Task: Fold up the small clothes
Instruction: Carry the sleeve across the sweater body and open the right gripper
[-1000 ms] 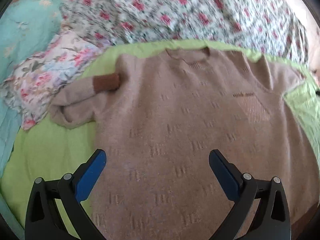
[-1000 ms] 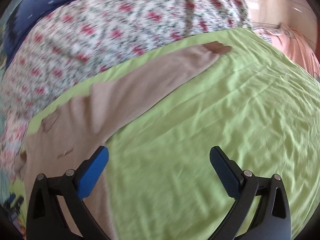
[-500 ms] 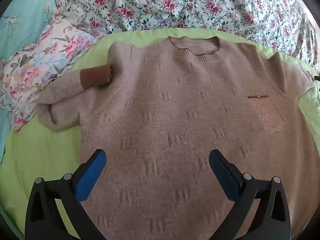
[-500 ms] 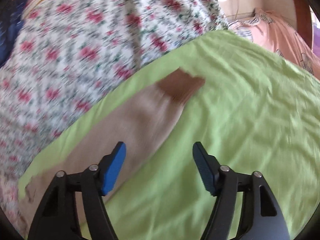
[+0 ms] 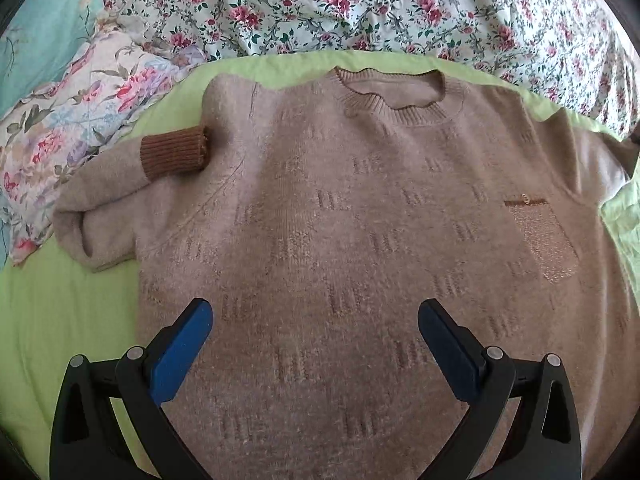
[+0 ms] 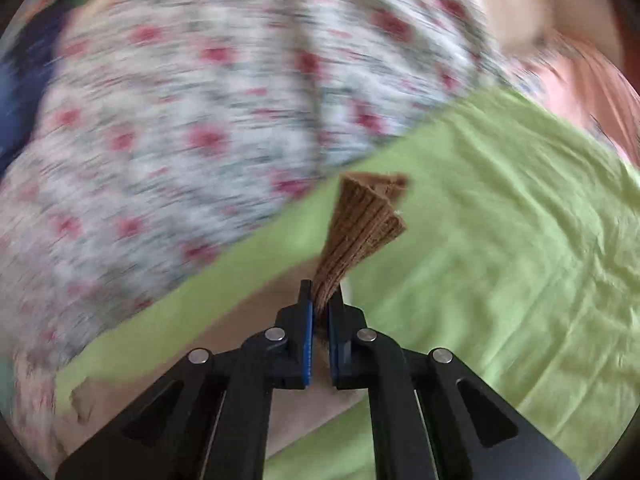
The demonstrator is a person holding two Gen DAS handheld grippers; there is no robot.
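Right gripper (image 6: pixel 321 300) pinching brown cuff (image 6: pixel 362 226), fanned toward 1 o'clock. Left gripper (image 5: pixel 314 322) spread wide over beige sweater (image 5: pixel 360 240); folded sleeve (image 5: pixel 120 200) at 10 o'clock.

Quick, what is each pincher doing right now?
Left gripper: open, holding nothing, above the sweater.
Right gripper: closed on the brown sleeve cuff.

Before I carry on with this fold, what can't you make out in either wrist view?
- Left wrist: bottom hem of the tan knitted sweater, cut off behind the open left gripper.
- Left wrist: its right sleeve runs off the frame edge.
- Right wrist: floral quilt, motion-blurred.
- Right wrist: sleeve below the brown ribbed cuff, hidden by the shut right gripper.
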